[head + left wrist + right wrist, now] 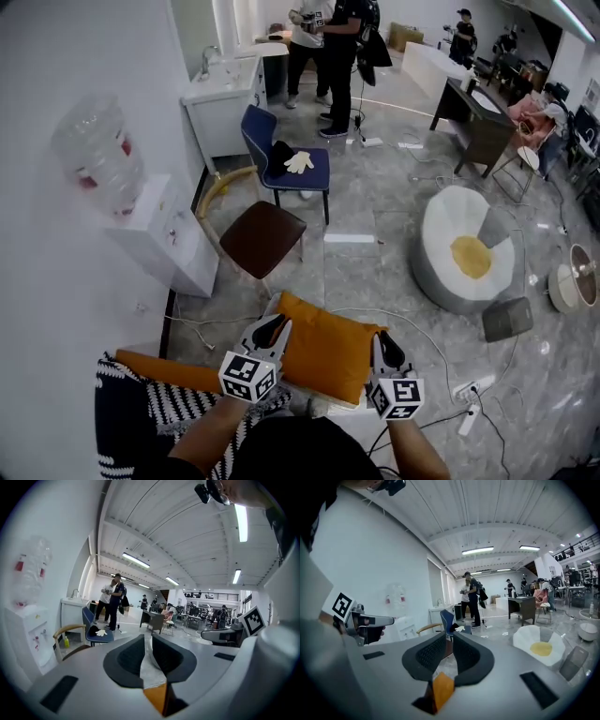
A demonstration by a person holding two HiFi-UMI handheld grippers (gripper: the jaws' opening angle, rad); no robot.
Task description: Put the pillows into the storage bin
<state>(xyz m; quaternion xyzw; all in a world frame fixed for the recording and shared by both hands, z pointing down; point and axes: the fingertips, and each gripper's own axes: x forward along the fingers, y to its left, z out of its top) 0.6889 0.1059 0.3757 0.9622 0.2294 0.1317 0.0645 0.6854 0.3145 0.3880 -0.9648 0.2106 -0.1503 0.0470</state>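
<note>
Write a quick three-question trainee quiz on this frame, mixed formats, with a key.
1. True or false: the left claw and the right claw are each shut on the orange pillow.
2. What lies on the seat of the blue chair? A) a white glove B) a yellow cushion C) a water bottle
3. Which claw holds the pillow side nearer the brown chair?

Key: 1 true; 2 A; 3 the left claw.
</note>
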